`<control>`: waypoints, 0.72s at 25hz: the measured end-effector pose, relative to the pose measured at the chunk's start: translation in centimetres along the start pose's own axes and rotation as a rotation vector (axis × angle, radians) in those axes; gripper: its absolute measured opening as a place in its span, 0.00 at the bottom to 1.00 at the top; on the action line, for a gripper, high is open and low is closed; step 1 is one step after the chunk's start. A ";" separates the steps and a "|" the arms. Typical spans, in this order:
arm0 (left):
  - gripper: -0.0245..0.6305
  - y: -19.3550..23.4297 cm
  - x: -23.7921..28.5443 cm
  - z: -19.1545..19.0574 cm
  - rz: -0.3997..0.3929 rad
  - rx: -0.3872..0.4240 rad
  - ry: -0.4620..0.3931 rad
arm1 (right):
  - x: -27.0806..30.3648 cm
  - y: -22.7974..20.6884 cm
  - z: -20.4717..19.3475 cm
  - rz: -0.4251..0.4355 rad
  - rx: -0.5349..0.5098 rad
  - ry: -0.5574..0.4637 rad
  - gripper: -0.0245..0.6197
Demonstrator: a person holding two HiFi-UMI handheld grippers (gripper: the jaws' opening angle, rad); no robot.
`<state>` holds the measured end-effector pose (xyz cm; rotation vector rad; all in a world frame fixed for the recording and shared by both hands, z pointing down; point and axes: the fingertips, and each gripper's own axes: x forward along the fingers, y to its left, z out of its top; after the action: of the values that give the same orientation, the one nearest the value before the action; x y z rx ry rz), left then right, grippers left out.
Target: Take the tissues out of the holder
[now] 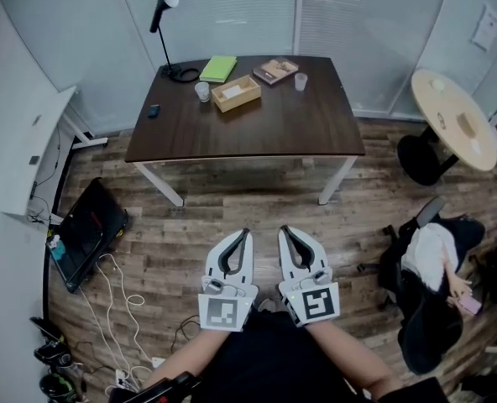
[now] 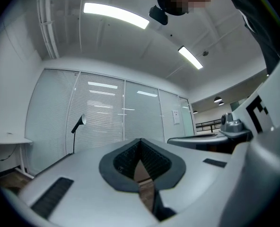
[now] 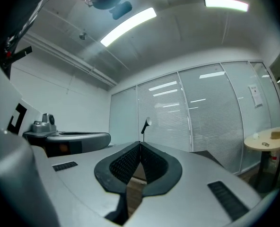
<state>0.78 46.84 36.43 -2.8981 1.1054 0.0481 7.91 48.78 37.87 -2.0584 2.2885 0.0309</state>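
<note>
The dark surface (image 1: 257, 133) carries the tissue holder (image 1: 237, 93) near its far edge. The left tool (image 1: 245, 235) and right tool (image 1: 285, 232), both closed and empty, are well short of it

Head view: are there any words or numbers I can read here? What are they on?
No text here can be read.
The paper sheet up at the right: print too small.
The brown book on the table: cover too blurred.
The left tool and right tool: square black-and-white marker patterns, not letters.
</note>
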 end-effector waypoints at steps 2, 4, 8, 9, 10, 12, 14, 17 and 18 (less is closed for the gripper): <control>0.03 0.6 0.0 -0.5 0.013 -0.003 -0.013 | 0.5 -0.2 -0.5 -0.003 0.010 -0.007 0.05; 0.03 1.4 0.1 -1.3 0.029 -0.012 -0.014 | 1.1 -0.1 -0.6 0.000 0.004 -0.021 0.05; 0.03 2.8 -0.2 -1.8 0.073 -0.038 -0.019 | 1.7 -0.4 -0.7 -0.003 0.000 -0.022 0.05; 0.03 3.1 -0.3 -1.6 0.081 -0.038 -0.023 | 1.7 -0.6 -0.7 -0.010 0.002 -0.019 0.05; 0.03 3.3 -0.3 -1.5 0.086 -0.034 -0.026 | 1.6 -0.8 -0.7 -0.019 0.005 -0.013 0.05; 0.03 3.7 -0.3 -1.6 0.087 -0.006 -0.025 | 1.6 -0.9 -0.8 -0.024 0.013 0.002 0.05; 0.03 4.1 -0.2 -2.0 0.086 0.014 -0.020 | 1.8 -0.6 -1.0 -0.013 0.014 0.012 0.05; 0.03 5.0 0.2 -2.6 0.101 -0.011 -0.019 | 2.5 -0.5 -1.9 0.002 0.008 0.025 0.05; 0.03 5.3 0.5 -2.7 0.105 -0.017 -0.023 | 2.9 -0.6 -2.2 0.006 0.008 0.031 0.05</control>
<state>-2.35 42.43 39.01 -2.8446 1.2581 0.0943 8.14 45.75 39.93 -2.0629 2.3081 -0.0103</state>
